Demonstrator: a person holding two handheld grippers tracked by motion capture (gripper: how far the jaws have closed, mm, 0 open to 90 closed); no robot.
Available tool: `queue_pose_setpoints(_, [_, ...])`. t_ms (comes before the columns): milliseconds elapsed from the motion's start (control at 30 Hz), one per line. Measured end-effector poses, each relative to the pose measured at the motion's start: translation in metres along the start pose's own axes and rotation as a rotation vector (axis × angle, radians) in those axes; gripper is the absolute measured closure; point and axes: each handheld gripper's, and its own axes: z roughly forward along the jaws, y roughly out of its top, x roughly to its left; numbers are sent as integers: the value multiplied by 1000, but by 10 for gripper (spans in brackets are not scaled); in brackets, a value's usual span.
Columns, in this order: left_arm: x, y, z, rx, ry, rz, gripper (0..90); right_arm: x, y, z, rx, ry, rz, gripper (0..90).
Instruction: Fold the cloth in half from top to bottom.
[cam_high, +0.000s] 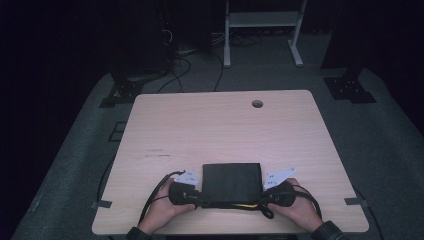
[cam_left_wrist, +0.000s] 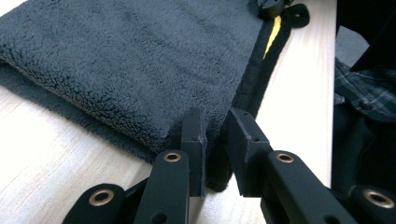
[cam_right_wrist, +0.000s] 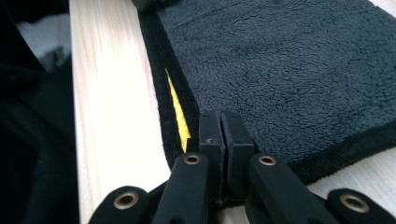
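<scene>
Dark grey, fleecy, folded square cloth (cam_high: 231, 183) with a black hemmed border, lying flat in stacked layers on the pale wooden tabletop, near its front edge. Stretched between the two sets of jaws, one near corner at each. In the left gripper view (cam_left_wrist: 140, 65), near hem standing in the gap between the slightly parted jaws. In the right gripper view (cam_right_wrist: 289, 70), corner hem pinched between the closed jaws. Thin yellow strip (cam_right_wrist: 177, 109) peeking from between the layers just beyond those closed jaws.
</scene>
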Motion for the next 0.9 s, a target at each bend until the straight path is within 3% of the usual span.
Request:
queue_pose_setpoints(100, [-2, 0, 0, -1, 12, 9, 755, 5, 1, 2, 9, -28, -37, 874])
queue_pose_setpoints(167, [-2, 0, 0, -5, 0, 3, 695, 4, 0, 1, 2, -29, -36, 841])
queue_pose_setpoints(367, [-7, 7, -10, -60, 47, 18, 458, -4, 4, -11, -96, -75, -8, 568])
queue_pose_setpoints(500, [-3, 7, -21, -120, 113, 19, 354, -10, 3, -18, -131, -132, 7, 440])
queue_pose_setpoints(633, [2, 2, -30, -126, 178, 6, 289, -18, 0, -28, -162, -183, 29, 359])
queue_pose_setpoints(900, [11, -13, -50, -130, 313, -32, 167, -31, -16, -47, -162, -260, 85, 278])
